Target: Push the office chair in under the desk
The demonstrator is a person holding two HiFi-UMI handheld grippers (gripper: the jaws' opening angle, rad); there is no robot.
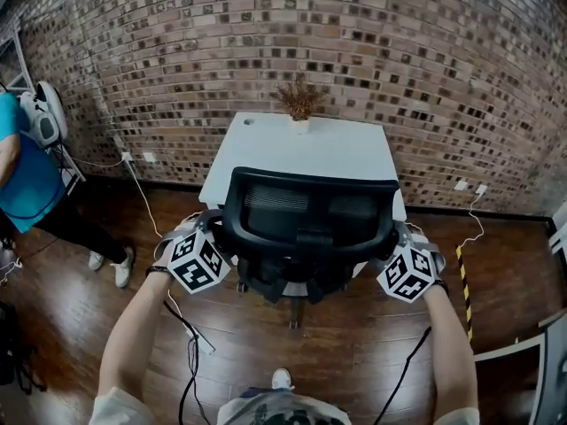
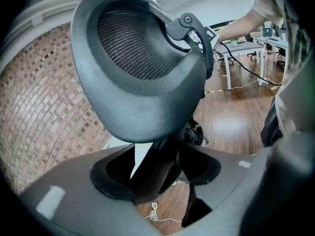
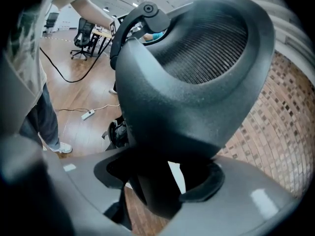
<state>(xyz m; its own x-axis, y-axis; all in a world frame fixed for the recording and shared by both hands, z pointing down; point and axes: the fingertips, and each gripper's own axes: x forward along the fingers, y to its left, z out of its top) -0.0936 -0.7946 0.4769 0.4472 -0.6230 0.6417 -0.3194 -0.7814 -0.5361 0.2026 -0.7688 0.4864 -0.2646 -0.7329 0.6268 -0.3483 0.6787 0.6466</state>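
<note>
Rough brick wall and glossy plank floor frame a white rectangular desk (image 1: pixel 306 149) at twelve o'clock. Against its near edge stands the black mesh-backed office chair (image 1: pixel 308 224). The left gripper (image 1: pixel 209 235) at nine o'clock and the right gripper (image 1: pixel 403 242) at three o'clock are both clenched on its smooth, curved plastic back frame.

Left cube (image 1: pixel 197 262): on my left tongs (image 2: pixel 156 180), black-and-white square markers, no letters or digits.
Right cube (image 1: pixel 406 274): on my right tongs (image 3: pixel 158 181), the same patterns, no words.
Office chair (image 1: pixel 308 211): I read no brand or label on its back.
Floor tape (image 1: pixel 464 292): yellow and black bars, no wording.
Counter (image 1: pixel 266 153): no print that I can make out.
</note>
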